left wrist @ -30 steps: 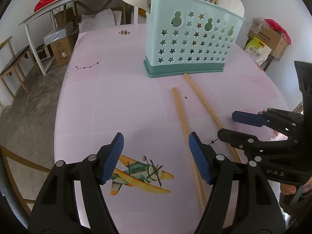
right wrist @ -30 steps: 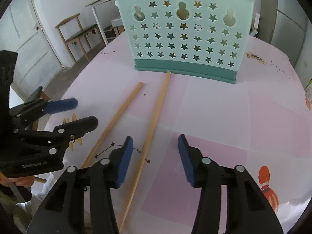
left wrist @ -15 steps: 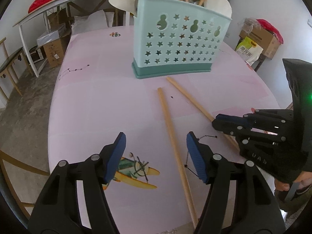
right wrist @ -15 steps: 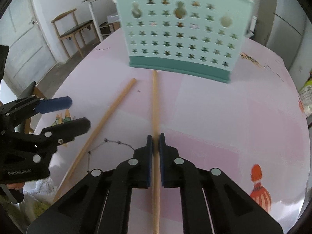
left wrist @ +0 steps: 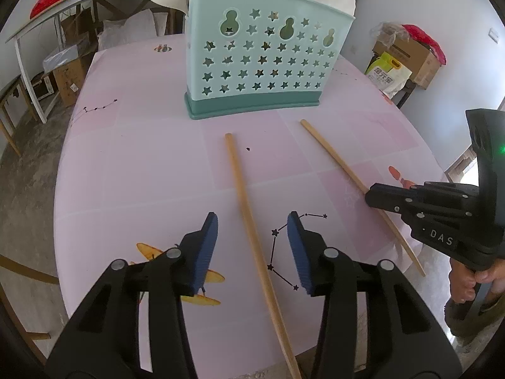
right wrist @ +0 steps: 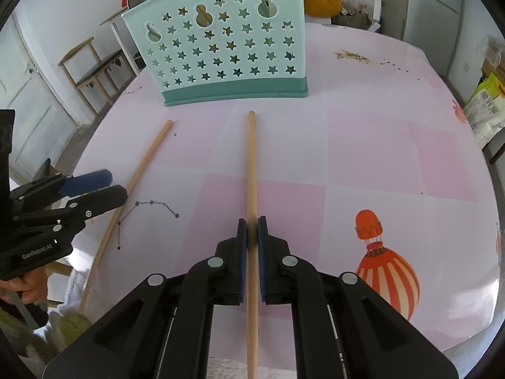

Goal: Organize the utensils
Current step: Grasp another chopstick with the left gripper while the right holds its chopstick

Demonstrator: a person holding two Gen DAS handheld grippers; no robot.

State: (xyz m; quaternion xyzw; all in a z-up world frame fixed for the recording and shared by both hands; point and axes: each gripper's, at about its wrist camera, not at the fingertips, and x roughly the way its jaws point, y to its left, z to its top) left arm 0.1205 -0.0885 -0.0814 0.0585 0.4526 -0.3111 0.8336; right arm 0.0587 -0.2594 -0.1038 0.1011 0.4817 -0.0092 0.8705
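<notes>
Two wooden chopsticks lie on the pink surface (left wrist: 142, 158) before the holder (left wrist: 258, 53). Our right tongs (right wrist: 252, 230) are clamped on one chopstick (right wrist: 251, 164); our left tongs (left wrist: 252, 246) are closing around the other chopstick (left wrist: 243, 195), pads not yet touching. Next we judge: finish that grip, lift both, drop them into the holder.

Wooden chair (right wrist: 94, 66) by a white door (right wrist: 28, 110); cardboard boxes (left wrist: 407, 57) w/ red cloth (left wrist: 423, 36); yellow-green bag (left wrist: 386, 74).
</notes>
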